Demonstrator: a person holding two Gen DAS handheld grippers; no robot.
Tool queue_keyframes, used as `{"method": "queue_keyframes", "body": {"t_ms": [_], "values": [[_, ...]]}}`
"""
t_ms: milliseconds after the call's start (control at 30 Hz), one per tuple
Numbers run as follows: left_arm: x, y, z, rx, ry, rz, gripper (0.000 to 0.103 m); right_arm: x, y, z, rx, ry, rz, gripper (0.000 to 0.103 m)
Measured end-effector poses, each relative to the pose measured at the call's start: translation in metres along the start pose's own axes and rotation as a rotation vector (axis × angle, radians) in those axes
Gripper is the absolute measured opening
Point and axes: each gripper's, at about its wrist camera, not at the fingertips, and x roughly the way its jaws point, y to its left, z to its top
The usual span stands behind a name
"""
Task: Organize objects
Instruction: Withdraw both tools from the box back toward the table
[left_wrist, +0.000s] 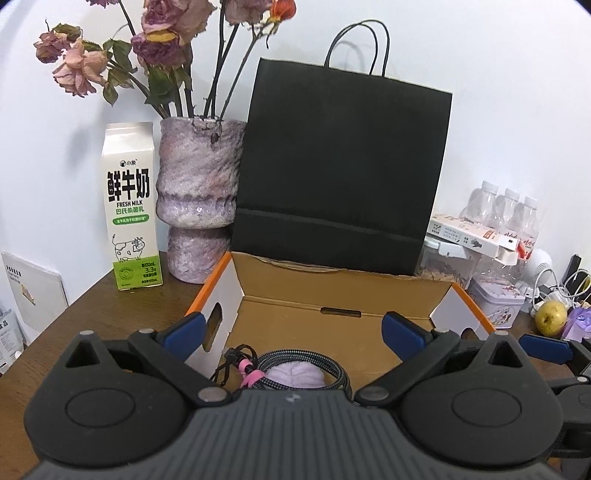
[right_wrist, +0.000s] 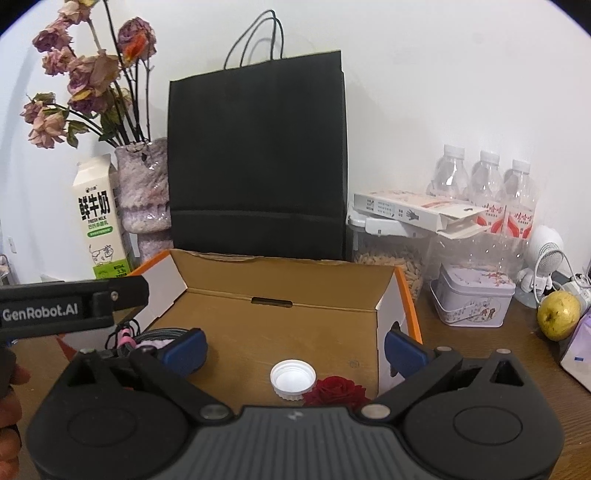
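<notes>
An open cardboard box (left_wrist: 332, 295) with orange edges sits on the wooden table; it also shows in the right wrist view (right_wrist: 280, 291). In its left part lie a coiled braided cable (left_wrist: 332, 363) and a lilac fuzzy item (left_wrist: 295, 376). In its right part lie a white bottle cap (right_wrist: 293, 378) and a red rose head (right_wrist: 338, 393). My left gripper (left_wrist: 295, 328) is open and empty above the cable. My right gripper (right_wrist: 295, 347) is open and empty above the cap.
A black paper bag (left_wrist: 340, 166) stands behind the box. A milk carton (left_wrist: 129, 206) and a vase of dried roses (left_wrist: 195, 195) stand at back left. Water bottles (right_wrist: 484, 192), a tin (right_wrist: 472, 295), a food jar (right_wrist: 391, 254) and a pear (right_wrist: 557, 314) are on the right.
</notes>
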Motion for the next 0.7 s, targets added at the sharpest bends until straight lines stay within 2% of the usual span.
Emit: {"method": "queue_keyframes", "body": {"t_ms": [433,700], "values": [[-0.052,0.006,-0.003,0.025,-0.062,-0.034,0.103,-0.053,0.007,-0.008,-0.042,-0.063,0.016,0.103],[-0.08,0.014,-0.018,0.046,-0.067,-0.039,0.103,-0.085,0.007,-0.024,-0.058,-0.084,0.017,0.103]]}}
